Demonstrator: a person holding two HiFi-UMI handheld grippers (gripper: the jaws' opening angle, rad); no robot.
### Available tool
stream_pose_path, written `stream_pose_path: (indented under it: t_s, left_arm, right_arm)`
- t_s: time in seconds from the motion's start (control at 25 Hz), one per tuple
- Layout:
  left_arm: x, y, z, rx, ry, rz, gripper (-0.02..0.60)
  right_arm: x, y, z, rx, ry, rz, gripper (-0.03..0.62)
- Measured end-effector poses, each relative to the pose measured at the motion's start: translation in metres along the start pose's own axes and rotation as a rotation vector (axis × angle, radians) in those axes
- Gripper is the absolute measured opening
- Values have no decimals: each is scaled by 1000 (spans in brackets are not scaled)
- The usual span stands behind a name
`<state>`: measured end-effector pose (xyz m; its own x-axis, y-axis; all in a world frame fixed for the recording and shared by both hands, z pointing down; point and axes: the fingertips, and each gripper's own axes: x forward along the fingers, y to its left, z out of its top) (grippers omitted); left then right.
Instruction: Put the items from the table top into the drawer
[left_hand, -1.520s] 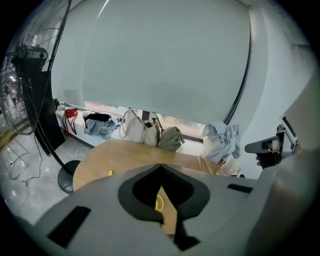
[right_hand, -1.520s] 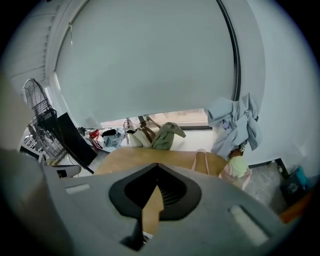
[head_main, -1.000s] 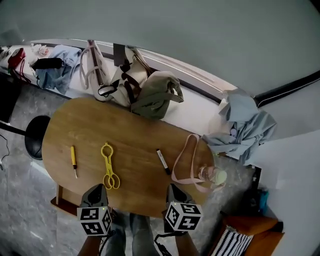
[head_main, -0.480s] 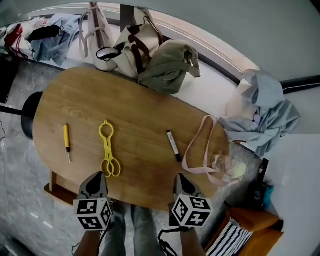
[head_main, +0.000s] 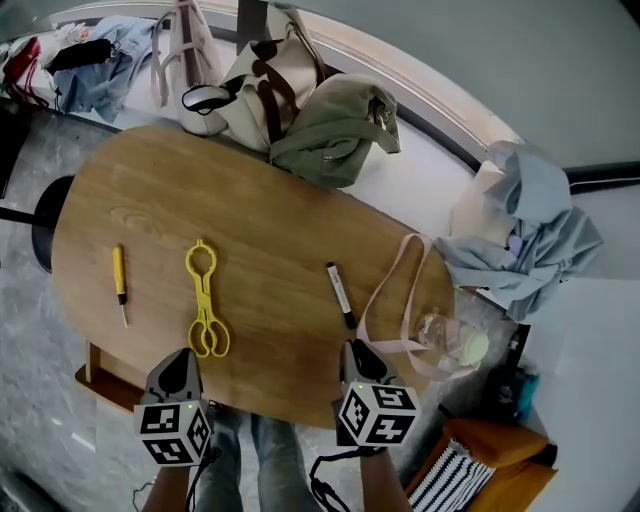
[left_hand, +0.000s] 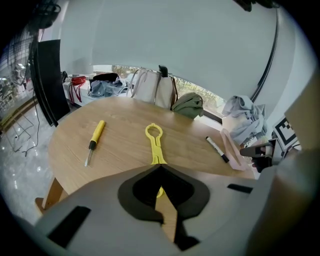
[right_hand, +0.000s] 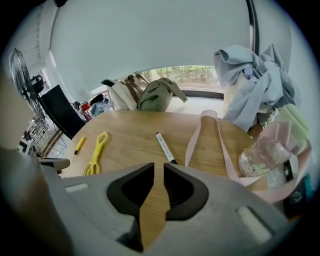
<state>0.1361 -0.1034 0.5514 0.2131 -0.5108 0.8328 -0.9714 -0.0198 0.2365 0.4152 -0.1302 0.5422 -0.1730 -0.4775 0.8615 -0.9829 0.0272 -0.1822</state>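
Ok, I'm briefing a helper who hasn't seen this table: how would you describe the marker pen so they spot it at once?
On the oval wooden table, look at its right half, just left of the pink strap. The marker lies there alone: a slim white barrel with black ends, unlike the yellow tongs and the yellow-handled screwdriver farther left.

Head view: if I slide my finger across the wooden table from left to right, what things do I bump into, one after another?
First the yellow screwdriver → yellow tongs → black marker → clear bottle with the pink strap.
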Motion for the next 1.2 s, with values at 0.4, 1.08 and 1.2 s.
stream_pose_path:
  t_s: [0.4,1.08,1.2]
  left_arm:
    - [11,5,-21,-73,39,38,-5]
    - [21,16,-19,-187,26,93,-5]
    - [24,19,-19,-196,20,96,-5]
  right_arm:
    - [42,-6,19,-234,77,43,122]
    - [108,-13,34,-411,207,80,146]
    - [112,-13,35,-420,216,79,146]
